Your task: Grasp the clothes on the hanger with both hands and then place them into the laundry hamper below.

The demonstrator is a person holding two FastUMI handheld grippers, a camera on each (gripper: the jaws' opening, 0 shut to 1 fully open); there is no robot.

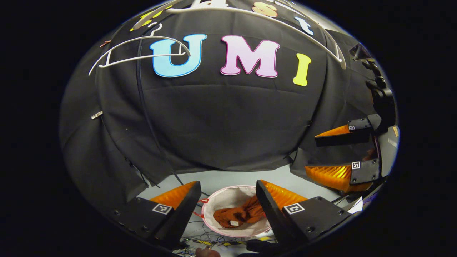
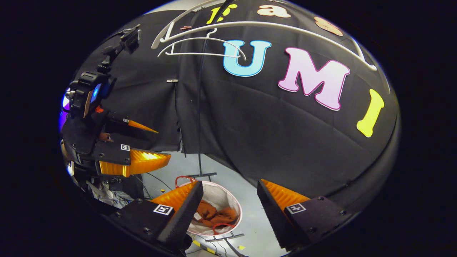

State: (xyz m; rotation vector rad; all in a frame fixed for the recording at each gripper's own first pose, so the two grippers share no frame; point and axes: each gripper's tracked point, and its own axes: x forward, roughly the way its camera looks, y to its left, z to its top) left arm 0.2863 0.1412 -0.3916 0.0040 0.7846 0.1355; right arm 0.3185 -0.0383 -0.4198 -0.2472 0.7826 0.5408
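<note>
Left claw (image 1: 228,200) spread, clothes (image 1: 239,215) in hamper (image 1: 214,200), bare hanger (image 1: 142,53)

Two grippers — left gripper (image 1: 228,194), right gripper (image 2: 230,194) — one hanger (image 1: 142,53), one hamper (image 1: 221,200), one garment (image 1: 239,214).

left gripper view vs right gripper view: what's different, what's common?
Left gripper view: the right gripper off to one side, fingers apart and empty. Right gripper view: the left gripper, fingers apart and empty, plus the foot of a pole on the floor behind the hamper. Both: the orange garment lying in the hamper, and a bare white hanger up above.
</note>
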